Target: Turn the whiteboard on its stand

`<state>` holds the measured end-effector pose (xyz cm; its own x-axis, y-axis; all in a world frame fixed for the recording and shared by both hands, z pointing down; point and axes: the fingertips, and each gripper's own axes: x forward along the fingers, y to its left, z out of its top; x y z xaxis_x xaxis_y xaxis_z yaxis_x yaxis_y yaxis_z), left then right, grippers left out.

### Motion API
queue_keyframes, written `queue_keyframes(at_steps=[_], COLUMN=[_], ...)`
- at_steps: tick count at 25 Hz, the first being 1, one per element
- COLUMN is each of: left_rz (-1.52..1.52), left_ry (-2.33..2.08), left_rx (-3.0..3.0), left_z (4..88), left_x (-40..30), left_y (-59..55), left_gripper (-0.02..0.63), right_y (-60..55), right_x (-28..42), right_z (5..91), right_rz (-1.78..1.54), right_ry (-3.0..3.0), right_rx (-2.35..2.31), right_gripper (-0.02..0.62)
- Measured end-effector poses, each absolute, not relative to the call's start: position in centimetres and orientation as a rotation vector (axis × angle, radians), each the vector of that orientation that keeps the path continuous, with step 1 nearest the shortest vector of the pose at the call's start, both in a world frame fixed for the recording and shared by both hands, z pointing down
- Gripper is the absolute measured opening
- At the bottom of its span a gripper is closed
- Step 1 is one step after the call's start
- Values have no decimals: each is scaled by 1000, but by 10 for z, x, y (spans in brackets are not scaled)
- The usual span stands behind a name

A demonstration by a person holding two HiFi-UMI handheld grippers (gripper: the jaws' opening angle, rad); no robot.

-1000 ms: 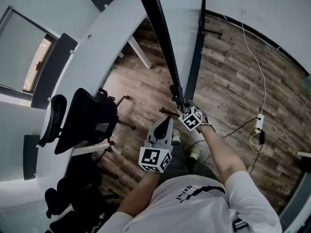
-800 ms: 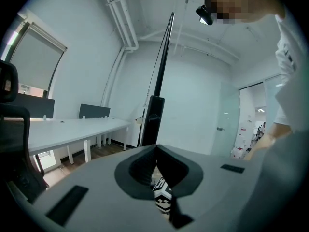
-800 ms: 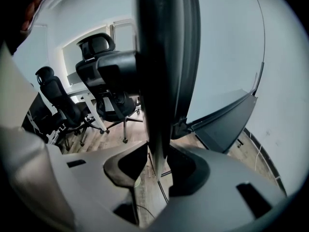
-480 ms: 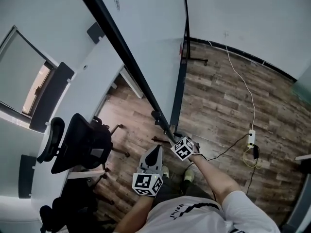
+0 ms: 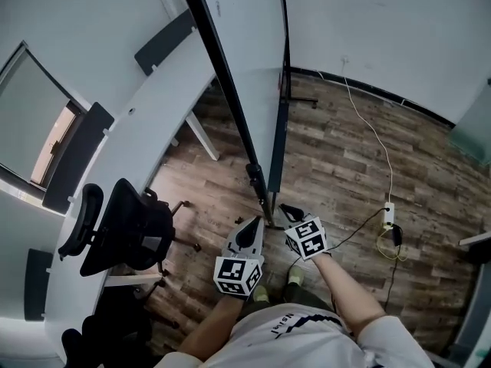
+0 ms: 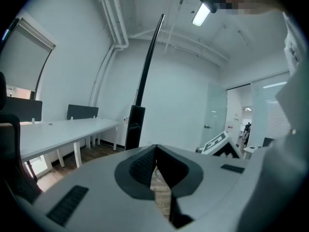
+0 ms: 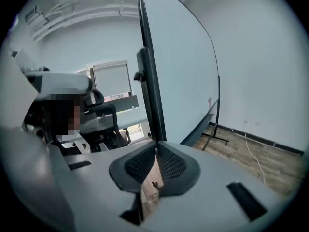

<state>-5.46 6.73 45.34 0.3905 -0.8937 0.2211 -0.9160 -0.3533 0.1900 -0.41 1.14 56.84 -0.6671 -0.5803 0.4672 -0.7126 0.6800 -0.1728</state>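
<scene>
Readable text: none in any view.
Left marker cube (image 5: 238, 274): black-and-white square code patterns on its faces; no letters or digits.
Right marker cube (image 5: 307, 238): the same kind of square patterns; no letters or digits.
Shirt (image 5: 307, 342): one short line of dark letters below the collar, curved and too small to read.
Whiteboard (image 5: 253, 52): a small dark mark near its top in the head view and a small red mark in the right gripper view; neither is legible.
</scene>
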Motion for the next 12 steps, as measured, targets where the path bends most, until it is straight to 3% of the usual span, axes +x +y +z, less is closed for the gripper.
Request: queue_keyframes(at_steps=[12], left_rz=[116], left_ry=[-1397], left_rx=[2494], left_z=[416], left_x=[-67], left_y=[99], left_gripper=[12], right_y=[74], right_x=[-8], right_z=[436], right_rz=[509], right_ry=[-2650], right_rx=[1311], right_gripper=[14])
